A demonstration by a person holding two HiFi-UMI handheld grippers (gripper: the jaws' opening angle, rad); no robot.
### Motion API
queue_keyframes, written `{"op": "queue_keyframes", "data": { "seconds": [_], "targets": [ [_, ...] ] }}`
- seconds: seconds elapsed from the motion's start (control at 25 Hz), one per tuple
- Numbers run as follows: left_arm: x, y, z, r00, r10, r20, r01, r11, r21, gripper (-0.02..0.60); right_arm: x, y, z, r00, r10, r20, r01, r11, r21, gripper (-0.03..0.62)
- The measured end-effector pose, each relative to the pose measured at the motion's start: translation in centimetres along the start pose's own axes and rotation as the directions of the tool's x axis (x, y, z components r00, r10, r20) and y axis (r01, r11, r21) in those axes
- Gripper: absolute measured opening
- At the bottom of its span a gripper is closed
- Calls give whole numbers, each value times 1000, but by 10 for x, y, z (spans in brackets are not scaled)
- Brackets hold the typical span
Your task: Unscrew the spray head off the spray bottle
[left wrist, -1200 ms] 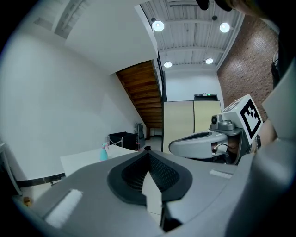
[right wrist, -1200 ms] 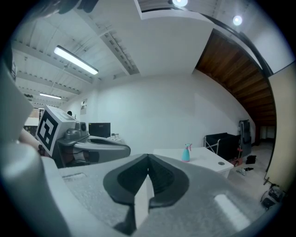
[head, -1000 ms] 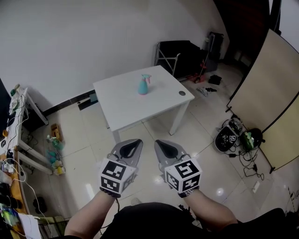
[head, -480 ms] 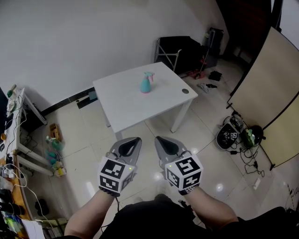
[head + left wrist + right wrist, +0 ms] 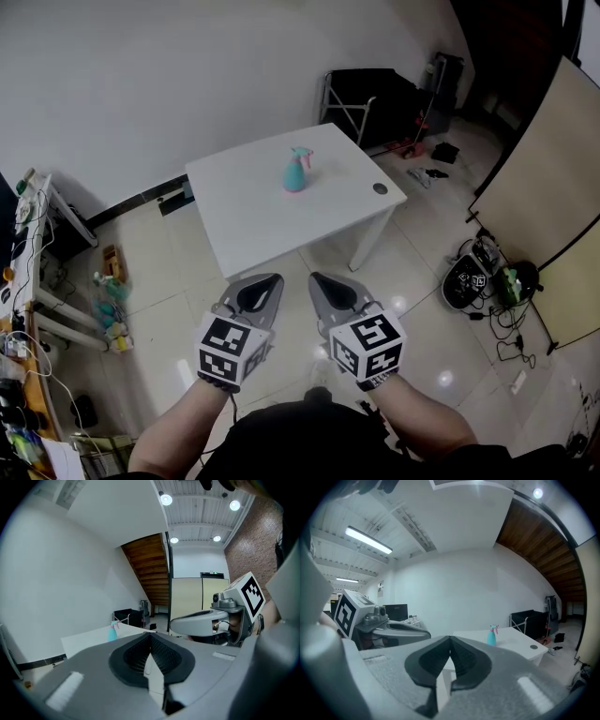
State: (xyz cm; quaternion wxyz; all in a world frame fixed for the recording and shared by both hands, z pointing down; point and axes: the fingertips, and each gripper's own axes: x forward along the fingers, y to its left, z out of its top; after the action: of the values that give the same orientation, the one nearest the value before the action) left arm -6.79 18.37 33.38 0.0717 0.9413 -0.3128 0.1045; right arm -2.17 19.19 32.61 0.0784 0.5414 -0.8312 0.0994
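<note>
White desk [image 5: 248,211] stood on glossy tile floor [image 5: 178,281], open floor along its near and right edges. Teal spray bottle [image 5: 296,174], pink spray head [image 5: 301,152] on, stood upright in desk's far right quarter, clear of edges; dark disc [image 5: 380,188] lay near right corner. Left gripper [image 5: 272,279] and right gripper [image 5: 317,278], jaws fully closed on nothing, hung side by side over floor, well short of near edge.

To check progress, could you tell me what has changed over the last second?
The person has come slightly nearer the table, which looks a little larger. The left gripper and right gripper stay shut and empty, side by side. The spray bottle stands untouched.
</note>
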Motion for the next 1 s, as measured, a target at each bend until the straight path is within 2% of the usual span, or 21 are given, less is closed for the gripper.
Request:
{"op": "queue_keyframes", "data": {
  "seconds": [0.52,0.72,1.0],
  "targets": [
    [106,10,22,997,77,-27,-78,997,-11,15,35,-98,10,996,94,-13,-94,996,10,-9],
    [131,15,28,991,128,-27,-127,992,15,15,40,-126,13,992,126,-12,-126,992,10,-8],
    [152,12,31,988,146,-39,-146,989,23,15,42,-148,14,989,146,-5,-146,989,18,-9]
  ]
}}
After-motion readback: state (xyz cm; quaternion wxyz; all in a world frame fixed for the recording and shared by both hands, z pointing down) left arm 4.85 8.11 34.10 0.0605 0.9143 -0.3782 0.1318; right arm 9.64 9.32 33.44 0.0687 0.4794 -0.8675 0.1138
